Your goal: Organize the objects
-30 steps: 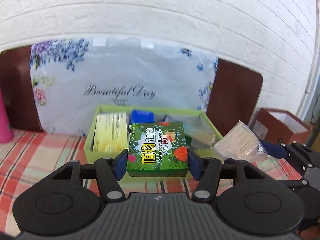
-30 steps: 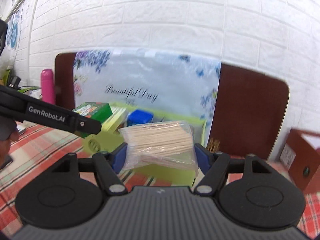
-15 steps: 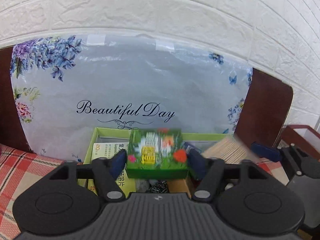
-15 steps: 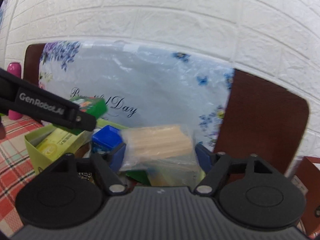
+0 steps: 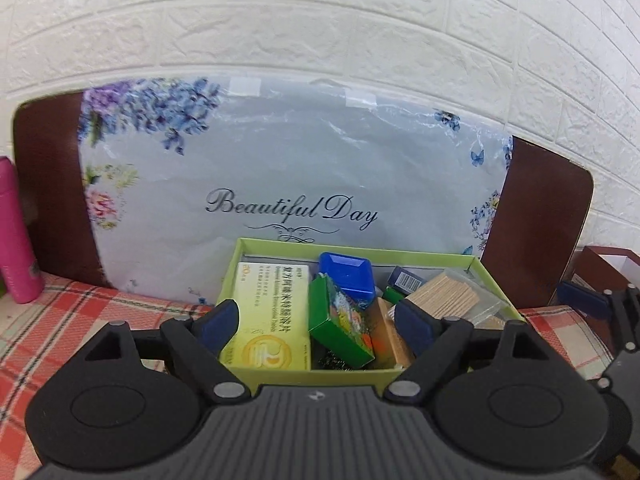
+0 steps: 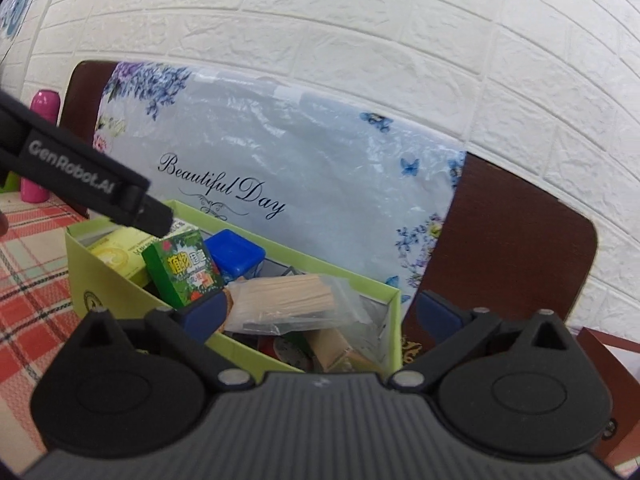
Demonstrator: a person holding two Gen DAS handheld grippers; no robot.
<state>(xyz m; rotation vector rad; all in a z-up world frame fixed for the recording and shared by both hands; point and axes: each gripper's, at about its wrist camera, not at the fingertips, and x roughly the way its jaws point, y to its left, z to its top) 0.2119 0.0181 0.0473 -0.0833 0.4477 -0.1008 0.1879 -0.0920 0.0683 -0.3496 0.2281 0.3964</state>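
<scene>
**Two grippers over a green tray, fingers spreading**

Left wrist view: the left gripper (image 5: 316, 326) hovers at the near wall of a lime-green tray (image 5: 360, 251) on a desk covered with a red plaid cloth (image 5: 60, 320). Its blue-padded fingers (image 5: 218, 320) stand wide and are opening, with nothing pressed between them. Inside the tray, a green box with a floral print (image 5: 340, 326) leans tilted against a pale yellow box (image 5: 274, 312). A blue case (image 5: 348, 276) lies behind it, and a clear bag of wooden sticks (image 5: 444, 298) rests toward the tray's right side. A pink bottle (image 5: 16, 236) stands at far left. A floral bag reading "Beautiful Day" (image 5: 292, 168) leans on a white brick wall.

Right wrist view: the right gripper (image 6: 320, 316) faces the same tray (image 6: 394, 320) from its corner. Its fingers (image 6: 438, 316) are wide and opening; the bag of sticks (image 6: 288, 300) lies in the tray, just beside the left pad, not gripped. The green box (image 6: 184, 270) stands tilted beside the blue case (image 6: 236, 254).
</scene>
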